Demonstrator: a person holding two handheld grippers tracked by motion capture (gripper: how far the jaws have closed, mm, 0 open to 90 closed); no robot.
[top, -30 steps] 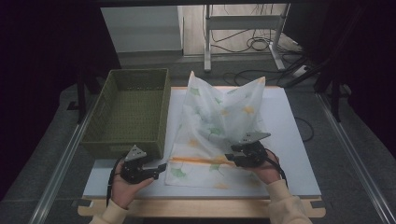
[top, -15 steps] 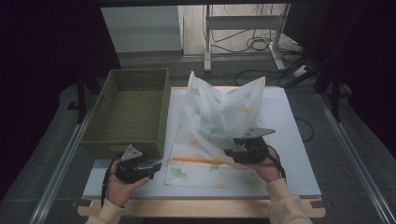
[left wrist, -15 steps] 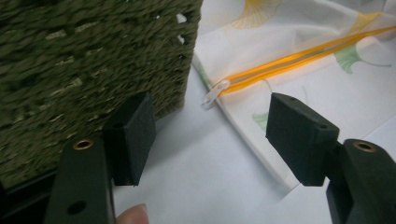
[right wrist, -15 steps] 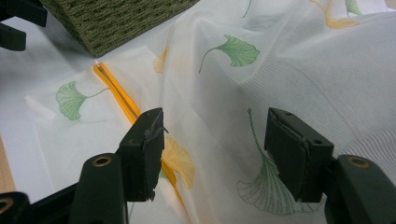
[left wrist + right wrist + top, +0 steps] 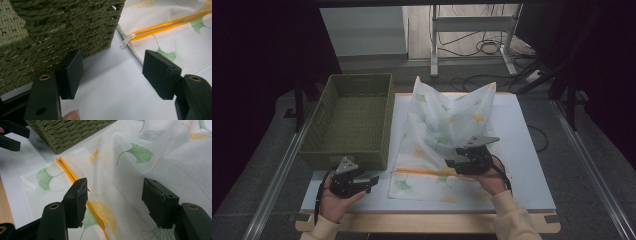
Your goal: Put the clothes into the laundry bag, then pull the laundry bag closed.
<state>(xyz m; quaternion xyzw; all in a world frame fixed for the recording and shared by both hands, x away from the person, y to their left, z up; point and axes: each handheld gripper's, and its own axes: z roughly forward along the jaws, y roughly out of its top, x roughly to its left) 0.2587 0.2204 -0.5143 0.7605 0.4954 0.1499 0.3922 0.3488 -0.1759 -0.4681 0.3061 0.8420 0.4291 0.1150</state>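
High view, green woven basket beside leaf-print zip bag, cables beyond.

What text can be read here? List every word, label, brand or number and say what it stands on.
None: no word, number or brand can be read. The mesh bag carries only printed ginkgo leaves and an orange zipper; the green woven basket and both grippers' black jaws are unmarked.

White bag with green-and-yellow leaves, orange zip; olive basket.
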